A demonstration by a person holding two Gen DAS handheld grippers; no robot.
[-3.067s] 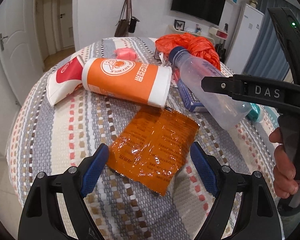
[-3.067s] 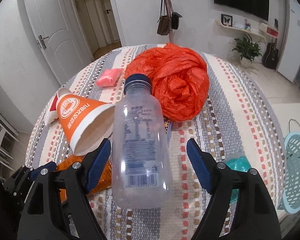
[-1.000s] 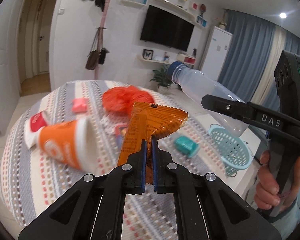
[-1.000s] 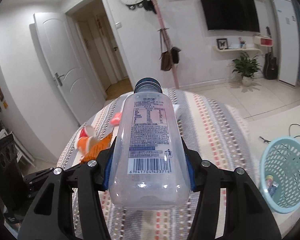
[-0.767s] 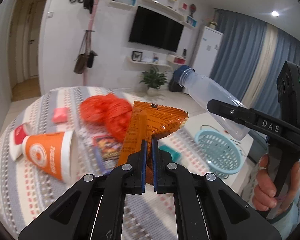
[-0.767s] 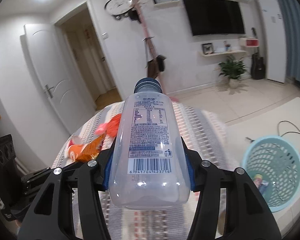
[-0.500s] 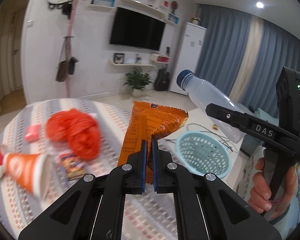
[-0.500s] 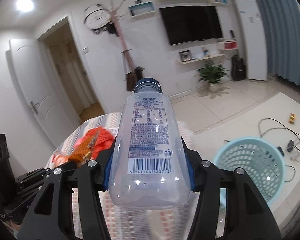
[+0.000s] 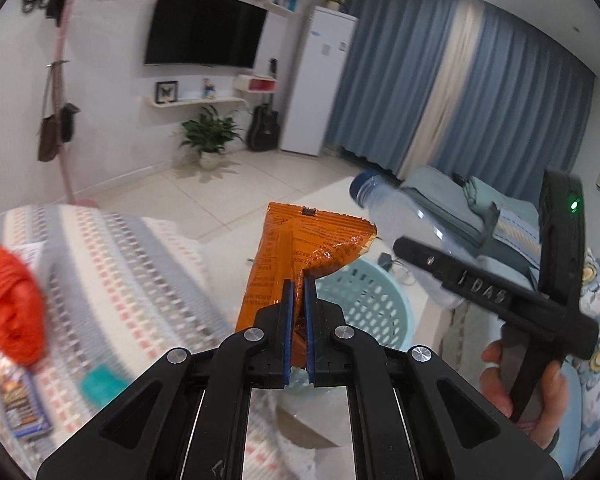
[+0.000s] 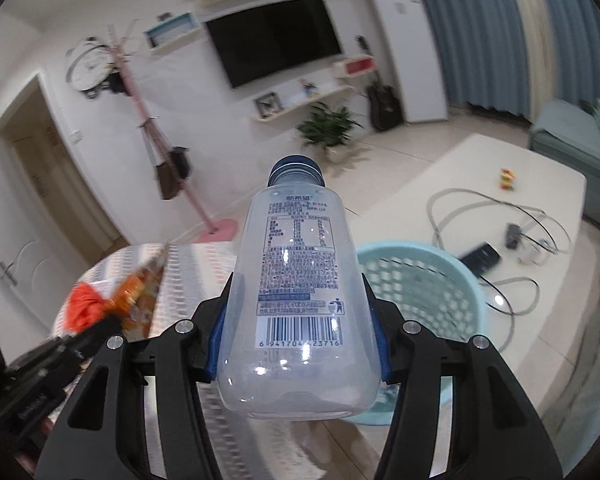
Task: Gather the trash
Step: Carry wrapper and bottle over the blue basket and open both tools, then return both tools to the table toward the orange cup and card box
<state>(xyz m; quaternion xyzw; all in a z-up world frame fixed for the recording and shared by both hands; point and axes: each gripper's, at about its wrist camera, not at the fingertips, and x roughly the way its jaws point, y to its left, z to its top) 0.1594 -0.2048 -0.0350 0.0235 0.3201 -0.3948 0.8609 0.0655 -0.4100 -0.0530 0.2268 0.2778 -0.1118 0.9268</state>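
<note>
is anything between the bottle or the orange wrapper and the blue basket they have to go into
Nothing visible is. The right tool grips the clear plastic bottle and the left tool pinches the orange snack wrapper. The light blue laundry-style basket sits open-topped on the floor just beyond both, with only air between.

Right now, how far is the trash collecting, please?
About midway. Done: both pieces are picked up. In hand: the left gripper pinches the orange wrapper, the right gripper clamps the plastic bottle, near the teal basket. Left: dropping both in, then the orange bag on the table.
</note>
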